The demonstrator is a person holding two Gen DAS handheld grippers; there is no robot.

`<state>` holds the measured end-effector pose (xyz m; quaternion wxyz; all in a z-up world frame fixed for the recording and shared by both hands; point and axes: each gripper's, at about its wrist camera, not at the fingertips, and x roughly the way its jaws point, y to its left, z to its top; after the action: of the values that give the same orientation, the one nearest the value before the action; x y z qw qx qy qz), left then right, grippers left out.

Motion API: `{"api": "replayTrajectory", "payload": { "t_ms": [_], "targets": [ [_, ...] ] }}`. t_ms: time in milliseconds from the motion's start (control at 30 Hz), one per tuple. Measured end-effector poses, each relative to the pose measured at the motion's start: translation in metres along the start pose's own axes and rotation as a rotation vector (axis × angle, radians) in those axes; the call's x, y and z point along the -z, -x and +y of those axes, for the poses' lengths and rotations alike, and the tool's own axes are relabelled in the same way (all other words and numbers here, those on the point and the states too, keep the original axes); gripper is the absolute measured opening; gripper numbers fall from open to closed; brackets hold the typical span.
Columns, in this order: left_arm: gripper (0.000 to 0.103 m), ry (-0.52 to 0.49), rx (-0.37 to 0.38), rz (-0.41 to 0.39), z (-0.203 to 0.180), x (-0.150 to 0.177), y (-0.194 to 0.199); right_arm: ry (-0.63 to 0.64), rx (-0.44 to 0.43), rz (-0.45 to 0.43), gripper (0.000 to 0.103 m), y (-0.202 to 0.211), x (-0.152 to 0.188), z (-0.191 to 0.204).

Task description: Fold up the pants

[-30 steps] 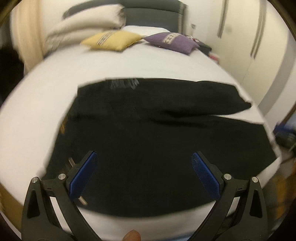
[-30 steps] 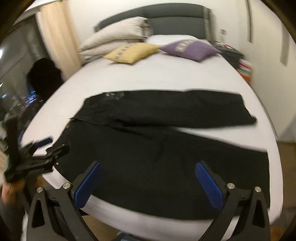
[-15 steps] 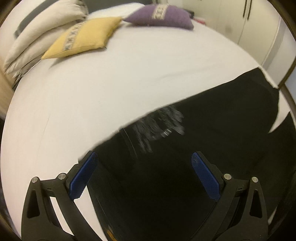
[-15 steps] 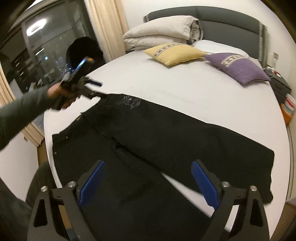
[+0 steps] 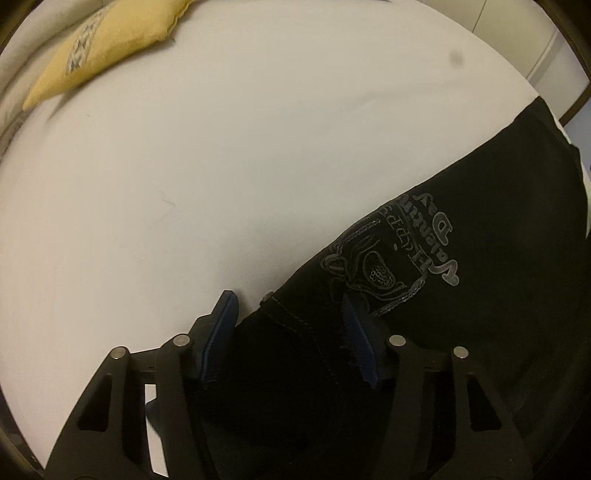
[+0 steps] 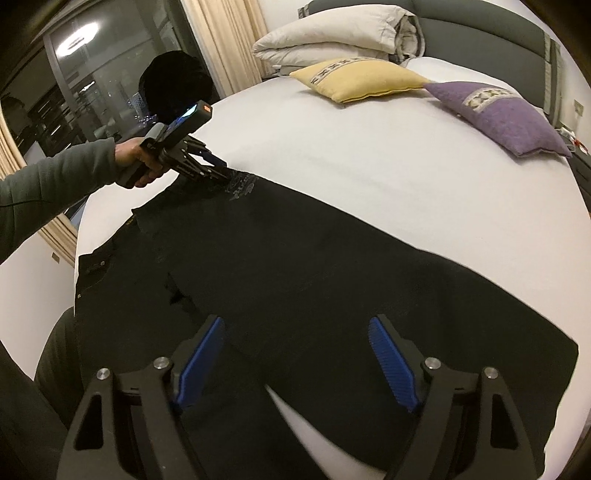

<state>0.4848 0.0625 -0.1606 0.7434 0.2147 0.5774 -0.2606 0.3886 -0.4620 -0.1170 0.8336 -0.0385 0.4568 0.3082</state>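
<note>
Black pants (image 6: 332, 277) lie spread flat across the white bed (image 6: 369, 155), waist at the left, legs running right. A grey printed crest (image 5: 399, 254) marks the far waist corner. My left gripper (image 5: 288, 299) points steeply down at that corner. Its jaws are closing with the waistband edge (image 5: 291, 317) between them; one pad is over the cloth, the other over the sheet, and no squeeze shows. In the right wrist view the left gripper (image 6: 219, 170) sits at that corner, held by a hand (image 6: 133, 158). My right gripper (image 6: 297, 321) hovers over the legs, jaws closing, holding nothing.
A yellow cushion (image 6: 362, 77) and a purple cushion (image 6: 498, 114) lie near the dark headboard (image 6: 480, 22), with a folded duvet (image 6: 332, 33) behind. White sheet (image 5: 221, 166) stretches beyond the pants. A curtain (image 6: 221, 40) and a dark window (image 6: 74, 74) stand left of the bed.
The left gripper travelled from the near side of the pants to the far waist corner, dropped low, and its jaws narrowed around the edge. The right gripper came closer over the legs and narrowed slightly.
</note>
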Motion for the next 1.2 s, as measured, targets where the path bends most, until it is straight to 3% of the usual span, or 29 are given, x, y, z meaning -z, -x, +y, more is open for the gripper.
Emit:
{"api": "replayTrajectory", "payload": {
  "t_ms": [67, 133, 333, 633, 800, 933, 1000, 1200],
  "targets": [
    [0.041, -0.006, 0.026, -0.001, 0.0, -0.002, -0.002, 0.01, -0.006, -0.003, 0.081, -0.003, -0.005, -0.002],
    [0.012, -0.024, -0.003, 0.0, -0.001, -0.003, -0.002, 0.019, -0.002, -0.006, 0.081, -0.008, -0.012, -0.004],
    [0.007, -0.07, -0.075, -0.076, -0.017, 0.009, 0.013, 0.039, 0.021, -0.01, 0.081, -0.025, -0.044, -0.019],
    [0.006, -0.173, -0.251, -0.315, -0.064, 0.055, 0.074, 0.238, 0.013, 0.057, 0.08, -0.072, -0.095, -0.011],
    [0.006, -0.172, -0.252, -0.403, -0.064, 0.073, 0.099, 0.274, 0.029, 0.176, 0.065, -0.11, -0.105, -0.017],
    [0.006, -0.167, -0.243, -0.422, -0.071, 0.078, 0.109, 0.305, 0.052, 0.248, 0.05, -0.129, -0.105, -0.018],
    [0.006, -0.163, -0.238, -0.426, -0.075, 0.087, 0.113, 0.328, 0.079, 0.283, 0.017, -0.136, -0.105, -0.018],
    [0.006, -0.146, -0.243, -0.451, -0.077, 0.094, 0.123, 0.373, 0.146, 0.265, 0.006, -0.117, -0.107, -0.005]
  ]
}}
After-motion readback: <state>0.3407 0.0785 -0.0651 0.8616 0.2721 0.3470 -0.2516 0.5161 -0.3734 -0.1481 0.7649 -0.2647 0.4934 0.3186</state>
